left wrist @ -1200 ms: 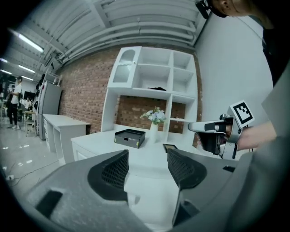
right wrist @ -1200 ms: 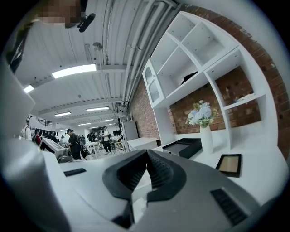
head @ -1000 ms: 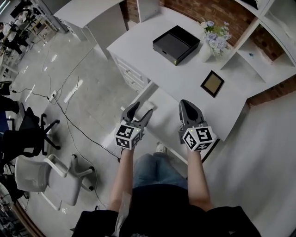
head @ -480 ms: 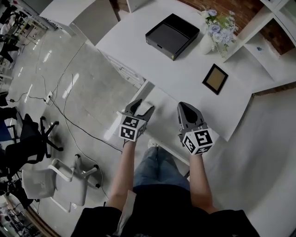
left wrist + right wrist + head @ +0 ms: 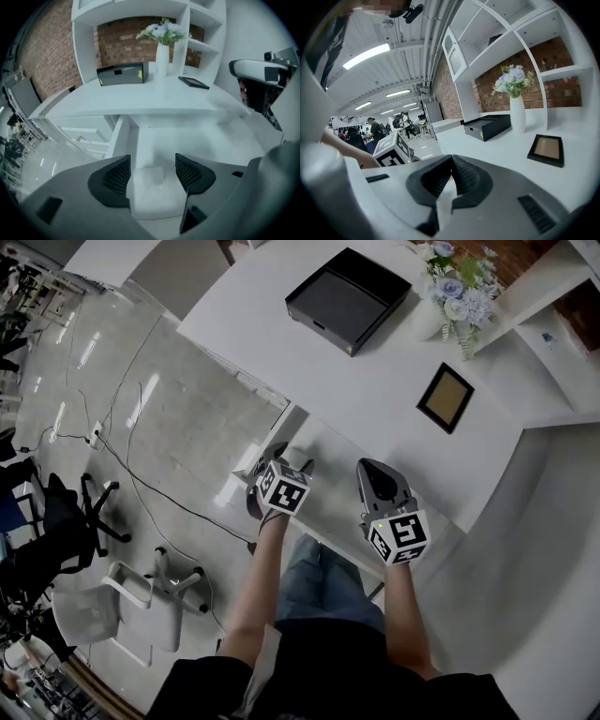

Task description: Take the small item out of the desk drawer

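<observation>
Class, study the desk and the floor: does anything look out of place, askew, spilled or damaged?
Nothing is spilled or broken. The picture frame lies flat on the desk instead of standing, and loose cables trail across the floor.

Surface (image 5: 375, 381): white, smooth, semi-matt, prob. painted wood. Floor (image 5: 178, 418): glossy, reflective. Box (image 5: 347, 298): black, matt. Wall (image 5: 126, 42): rough brick. Vase (image 5: 517, 112): smooth white, approx. ceramic.

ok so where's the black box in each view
Head view: black box at top centre, on the desk.
Left gripper view: box upper left of centre.
Right gripper view: box just right of centre.
Shared landmark: the white flower vase stands to its right in all three.
</observation>
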A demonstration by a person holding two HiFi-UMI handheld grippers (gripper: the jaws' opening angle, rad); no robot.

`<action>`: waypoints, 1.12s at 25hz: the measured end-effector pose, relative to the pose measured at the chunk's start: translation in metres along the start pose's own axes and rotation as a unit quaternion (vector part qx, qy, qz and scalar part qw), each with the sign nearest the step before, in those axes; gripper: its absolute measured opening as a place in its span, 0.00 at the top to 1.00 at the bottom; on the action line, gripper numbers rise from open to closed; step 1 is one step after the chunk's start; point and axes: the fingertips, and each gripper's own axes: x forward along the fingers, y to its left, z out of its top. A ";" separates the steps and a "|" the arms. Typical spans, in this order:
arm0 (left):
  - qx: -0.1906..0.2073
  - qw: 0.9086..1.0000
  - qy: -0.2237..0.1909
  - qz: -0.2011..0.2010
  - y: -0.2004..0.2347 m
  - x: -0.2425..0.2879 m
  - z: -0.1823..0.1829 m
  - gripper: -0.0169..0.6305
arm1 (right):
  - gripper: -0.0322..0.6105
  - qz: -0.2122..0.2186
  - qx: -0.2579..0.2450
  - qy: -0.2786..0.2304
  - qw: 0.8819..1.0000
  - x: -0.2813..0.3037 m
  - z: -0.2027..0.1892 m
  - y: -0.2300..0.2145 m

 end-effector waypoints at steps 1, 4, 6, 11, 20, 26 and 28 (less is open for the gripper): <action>0.002 1.000 0.019 -0.001 0.000 0.006 -0.005 0.55 | 0.95 0.002 0.001 0.004 1.000 0.002 -0.003 -0.001; 0.009 0.997 0.073 -0.004 0.000 0.021 -0.019 0.54 | 0.95 0.006 0.003 0.015 1.000 0.008 -0.010 -0.003; 0.017 0.994 0.107 -0.004 0.000 0.030 -0.030 0.53 | 0.95 0.009 0.003 0.021 1.000 0.011 -0.014 -0.003; 0.010 0.988 0.153 -0.011 0.001 0.048 -0.044 0.52 | 0.95 0.014 0.004 0.033 0.999 0.016 -0.023 -0.007; 0.020 0.981 0.191 0.003 0.013 0.063 -0.054 0.52 | 0.95 0.011 0.008 0.039 0.999 0.013 -0.027 -0.013; 0.045 0.978 0.201 0.009 0.013 0.066 -0.063 0.56 | 0.95 0.010 0.008 0.041 0.999 0.011 -0.030 -0.013; 0.046 0.980 0.194 0.008 0.012 0.067 -0.060 0.60 | 0.95 0.007 0.013 0.041 0.999 0.010 -0.031 -0.014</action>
